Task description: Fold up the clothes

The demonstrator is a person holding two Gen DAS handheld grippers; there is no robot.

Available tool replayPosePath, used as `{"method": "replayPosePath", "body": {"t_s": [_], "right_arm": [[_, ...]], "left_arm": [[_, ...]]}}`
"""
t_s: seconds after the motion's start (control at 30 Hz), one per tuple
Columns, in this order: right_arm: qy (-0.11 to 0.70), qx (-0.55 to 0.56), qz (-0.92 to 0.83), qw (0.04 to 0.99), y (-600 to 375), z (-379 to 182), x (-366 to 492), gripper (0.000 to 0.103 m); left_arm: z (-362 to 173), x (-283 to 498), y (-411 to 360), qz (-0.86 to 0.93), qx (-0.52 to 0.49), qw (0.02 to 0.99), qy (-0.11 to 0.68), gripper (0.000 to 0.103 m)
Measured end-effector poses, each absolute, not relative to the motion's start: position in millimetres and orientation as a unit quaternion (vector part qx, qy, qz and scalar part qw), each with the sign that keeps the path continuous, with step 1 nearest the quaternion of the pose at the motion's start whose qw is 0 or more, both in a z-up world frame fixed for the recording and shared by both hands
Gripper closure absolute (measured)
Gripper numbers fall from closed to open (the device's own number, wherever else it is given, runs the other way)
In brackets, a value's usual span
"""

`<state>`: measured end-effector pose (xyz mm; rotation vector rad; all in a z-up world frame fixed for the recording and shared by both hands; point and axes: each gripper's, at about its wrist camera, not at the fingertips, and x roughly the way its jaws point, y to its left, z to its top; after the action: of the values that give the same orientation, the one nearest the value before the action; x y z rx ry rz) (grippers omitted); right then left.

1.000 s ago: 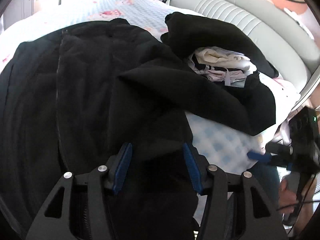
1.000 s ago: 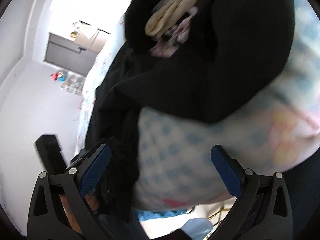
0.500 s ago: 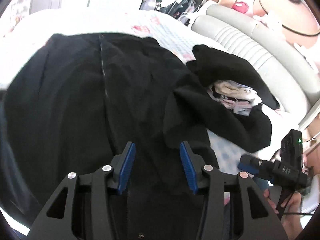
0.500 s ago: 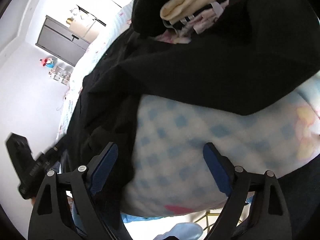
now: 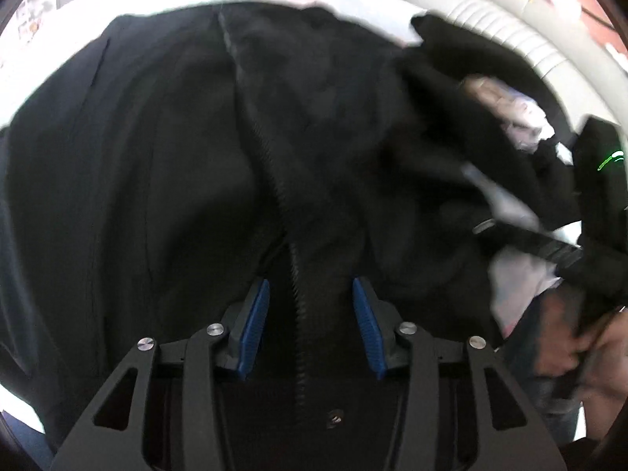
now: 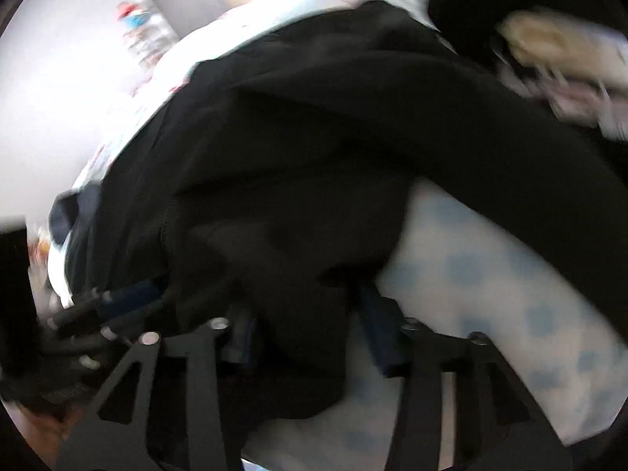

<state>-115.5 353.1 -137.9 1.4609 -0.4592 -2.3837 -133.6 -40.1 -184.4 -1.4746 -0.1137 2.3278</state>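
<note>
1. black jacket (image 5: 165, 180) — a dark zip-up garment spread wide over the bed sheet (image 6: 490, 282), white with pale blue checks; it fills most of both views.
2. its zipper (image 5: 274, 172) runs down the middle, toothed edge visible, passing between the blue pads of the left gripper (image 5: 310, 322).
3. left gripper: jaws partly apart with fabric between them; whether the pads press it, i cannot tell.
4. right gripper (image 6: 306, 337): jaws closing, a bunched black fold between them — the picture is blurred.
5. a pile of pale clothes (image 6: 565, 62) lies beyond, wrapped in more black cloth.
</note>
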Motion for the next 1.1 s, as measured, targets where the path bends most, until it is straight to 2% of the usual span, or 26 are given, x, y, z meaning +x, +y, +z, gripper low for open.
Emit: {"method": "replayPosePath", "body": {"t_s": [0.13,0.23,0.3,0.33,0.4,0.43,0.5,0.57,0.67,0.73,0.8,0.9,0.97,1.03,1.1], "right_arm": [[-0.179,0.516,-0.831,0.104,401,-142,-77,0.074],[-0.209,0.522,-0.822,0.093,421,-143,-58,0.074],[-0.194,0.521,-0.827,0.09,420,-135,-53,0.074],[-0.186,0.516,-0.831,0.092,418,-130,-52,0.073],[-0.198,0.495,-0.837,0.12,417,-118,-52,0.066],[-0.206,0.486,-0.838,0.14,415,-114,-55,0.055],[-0.201,0.481,-0.838,0.161,407,-113,-68,0.043],[-0.18,0.485,-0.838,0.171,389,-120,-81,0.041],[-0.134,0.517,-0.833,0.144,363,-145,-96,0.044],[-0.136,0.524,-0.832,0.126,372,-157,-92,0.065],[-0.158,0.522,-0.829,0.121,388,-161,-83,0.068],[-0.183,0.518,-0.827,0.118,405,-161,-74,0.068],[-0.185,0.514,-0.83,0.114,408,-157,-70,0.064],[-0.186,0.506,-0.834,0.119,404,-148,-68,0.052],[-0.195,0.49,-0.836,0.152,397,-138,-67,0.051]], "left_arm": [[-188,-136,-36,0.826,-0.53,0.194,-0.021,0.056],[-186,-136,-32,0.825,-0.531,0.193,-0.01,0.056],[-178,-135,-32,0.828,-0.526,0.191,-0.013,0.056],[-171,-133,-31,0.835,-0.515,0.196,-0.015,0.06],[-153,-127,-28,0.852,-0.48,0.208,-0.014,0.06],[-146,-124,-24,0.86,-0.463,0.214,-0.009,0.06],[-138,-122,-11,0.864,-0.443,0.238,-0.002,0.06],[-142,-125,2,0.858,-0.447,0.255,0.004,0.06],[-163,-124,13,0.844,-0.471,0.256,0.029,0.06],[-181,-122,18,0.833,-0.493,0.248,0.049,0.06],[-192,-117,19,0.823,-0.508,0.245,0.068,0.06],[-187,-98,18,0.815,-0.506,0.26,0.109,0.06],[-179,-85,20,0.815,-0.489,0.281,0.134,0.06],[-166,-84,17,0.823,-0.474,0.294,0.108,0.06],[-152,-92,15,0.842,-0.449,0.291,0.07,0.06]]}}
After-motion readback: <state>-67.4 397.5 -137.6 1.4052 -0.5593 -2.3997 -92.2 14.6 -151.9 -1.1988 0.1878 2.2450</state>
